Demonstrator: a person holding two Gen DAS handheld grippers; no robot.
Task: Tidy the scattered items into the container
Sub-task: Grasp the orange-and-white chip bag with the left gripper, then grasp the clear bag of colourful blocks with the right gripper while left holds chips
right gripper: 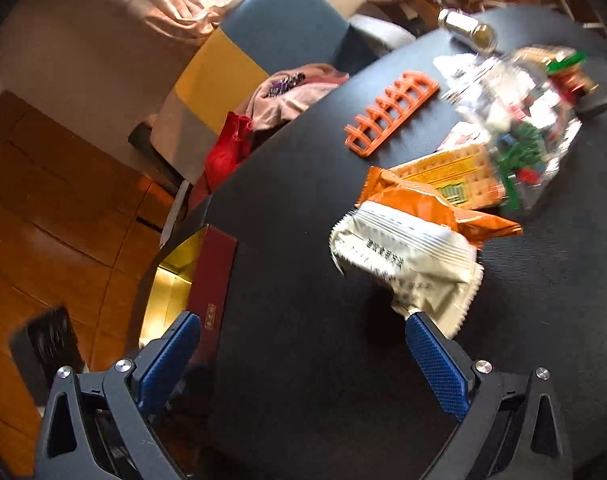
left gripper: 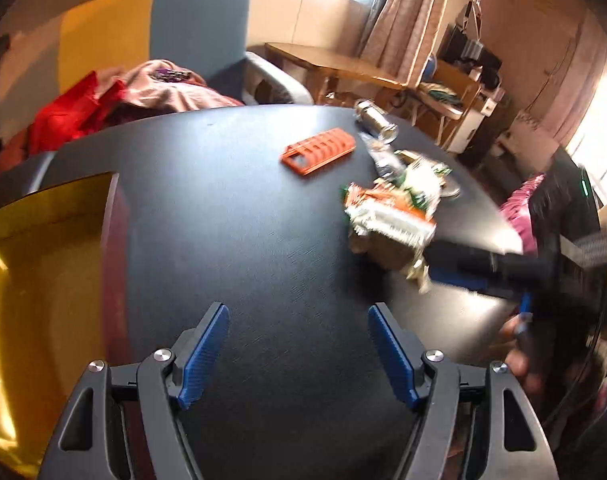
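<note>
The right gripper [right gripper: 303,356] has its blue fingers [right gripper: 435,368] wide apart and clamps nothing, though the right pad sits just at the lower edge of the white snack packet [right gripper: 407,256], probably lining up to close on it. The left gripper [left gripper: 299,356] is likewise spread and empty, hovering over bare black table [left gripper: 263,220], likely waiting near the container [left gripper: 43,260], whose gold-lined inside and dark red wall sit at the table's near left edge.

Behind the white packet lie an orange packet [right gripper: 423,200], a clear bag of small coloured pieces [right gripper: 519,120], an orange slotted rack [right gripper: 391,116] and a metal can [right gripper: 467,28] on its side, all still outside the container.

The left wrist view alone shows the right gripper's dark body [left gripper: 503,268] reaching the pile from the right, blurred. The right wrist view alone makes the packets' print and separate shapes readable, and shows wooden floor [right gripper: 63,200] beyond the container.
</note>
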